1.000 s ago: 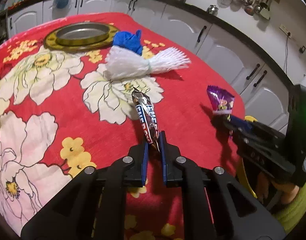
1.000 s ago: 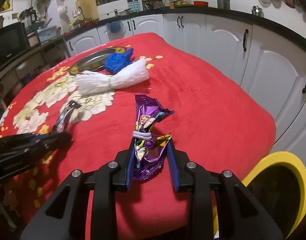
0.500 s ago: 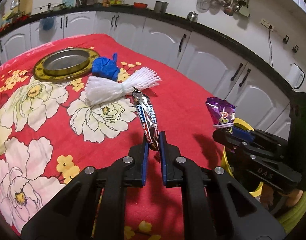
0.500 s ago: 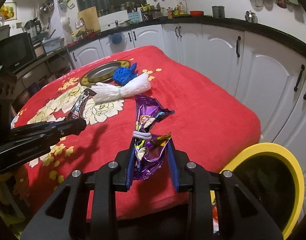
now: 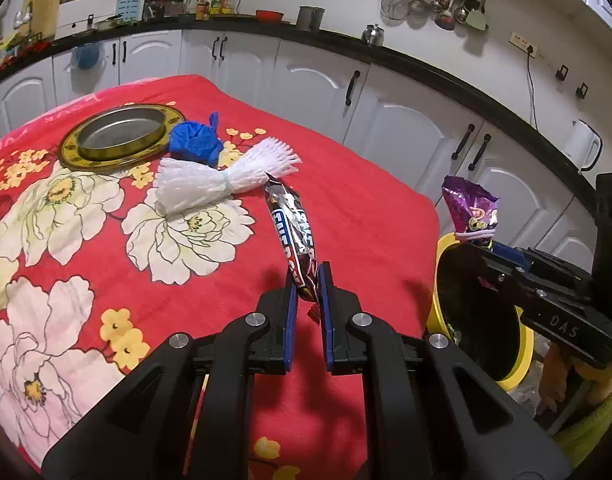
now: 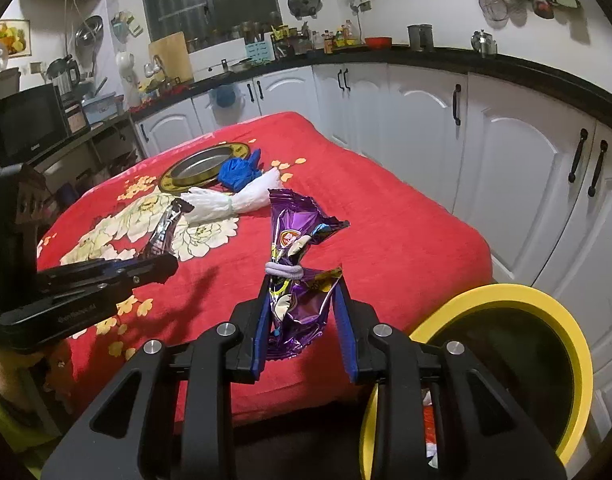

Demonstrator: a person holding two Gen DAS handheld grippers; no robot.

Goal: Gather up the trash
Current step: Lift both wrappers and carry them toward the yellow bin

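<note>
Two handheld grippers carry trash off a kitchen table draped in a red floral cloth. Nearest the lens, the left gripper (image 5: 307,280) is clamped almost flat on the lower end of a brown chocolate-bar wrapper (image 5: 291,222), whose long axis stands up and away from the jaws. The right gripper (image 6: 301,308) pinches a crumpled purple snack bag (image 6: 295,264), tied with a white band, its length running forward along the fingers. The yellow-rimmed bin (image 6: 506,300) sits below the table's edge, right of both loads; the right hand appears the nearer to its mouth. Farther back on the cloth lie a white foam net sleeve (image 5: 221,178), a crumpled blue glove (image 5: 195,142), probably, and a metal tray (image 5: 117,138).
</note>
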